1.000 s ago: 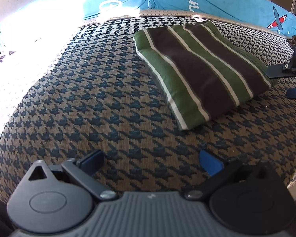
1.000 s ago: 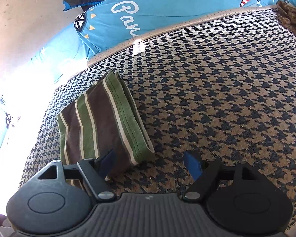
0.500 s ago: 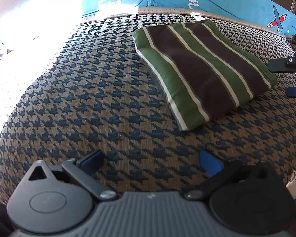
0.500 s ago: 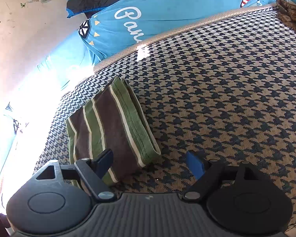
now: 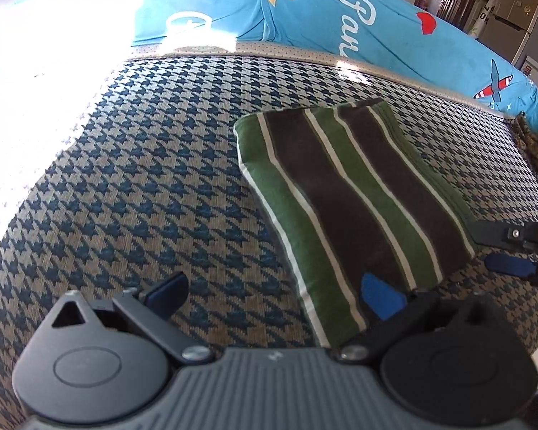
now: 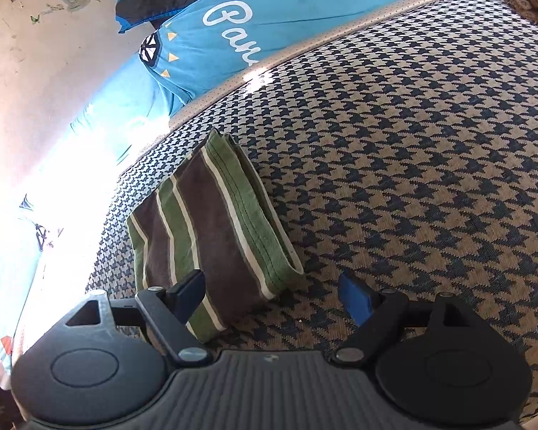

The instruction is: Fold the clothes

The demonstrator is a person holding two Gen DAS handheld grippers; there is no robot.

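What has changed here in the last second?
The left gripper has slid toward the folded cloth, its right finger now over the near corner. Nothing was gripped or let go. The cloth stays folded on the cushion; the right gripper stays open beside it.

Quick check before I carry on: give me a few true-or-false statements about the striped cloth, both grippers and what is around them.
1. The striped cloth lies folded flat on the houndstooth cover. True.
2. The left gripper is clamped on the cloth. False: its jaws stand open, nothing pinched.
3. The right gripper is open. True.
4. Blue printed bedding lies behind the cloth. True.
5. The cloth is plain red. False: green and brown with white stripes.
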